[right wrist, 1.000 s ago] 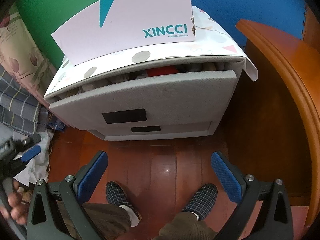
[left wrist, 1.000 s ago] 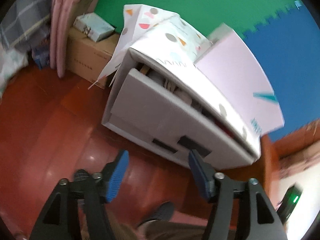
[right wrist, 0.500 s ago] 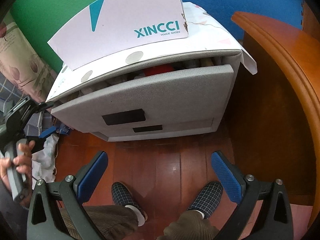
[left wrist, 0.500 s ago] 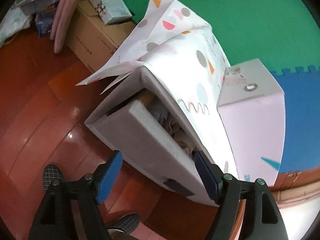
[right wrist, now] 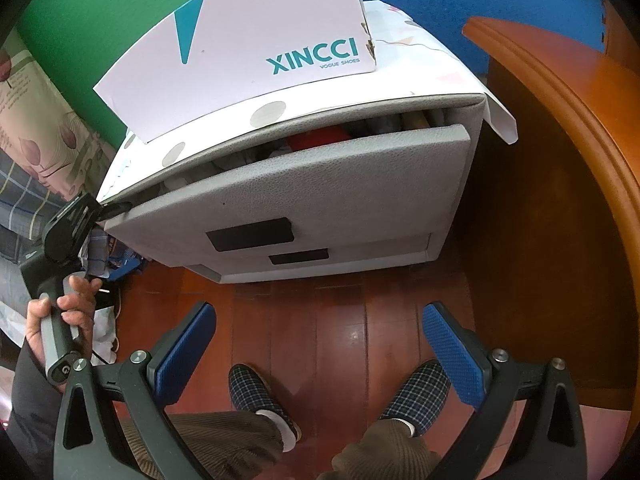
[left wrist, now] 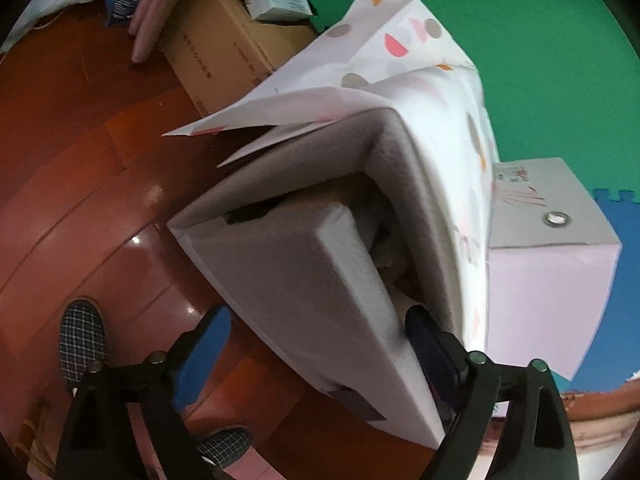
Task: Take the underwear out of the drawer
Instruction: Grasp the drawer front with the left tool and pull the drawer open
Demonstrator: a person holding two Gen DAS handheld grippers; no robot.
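A grey padded cabinet has its top drawer [right wrist: 304, 192] pulled slightly out, with folded clothes inside, among them a red piece [right wrist: 318, 138]. In the left wrist view the drawer front [left wrist: 312, 280] fills the middle, with pale cloth [left wrist: 386, 248] in the gap behind it. My left gripper [left wrist: 320, 340] is open and straddles the drawer front's left end, one finger in front, one inside the gap; it also shows in the right wrist view [right wrist: 108, 210]. My right gripper [right wrist: 320, 344] is open and empty, held back above the floor in front of the cabinet.
A pink XINCCI shoe box [right wrist: 248, 48] rests on patterned paper [left wrist: 400, 64] on top of the cabinet. A lower drawer [right wrist: 312, 258] is closed. Wooden furniture [right wrist: 560, 160] stands right of the cabinet. Cardboard boxes [left wrist: 224, 44] sit to its left. The person's slippered feet [right wrist: 264, 396] are below.
My left gripper has moved up and in to the drawer's left end, and its fingers now straddle the drawer front. My right gripper has barely moved.
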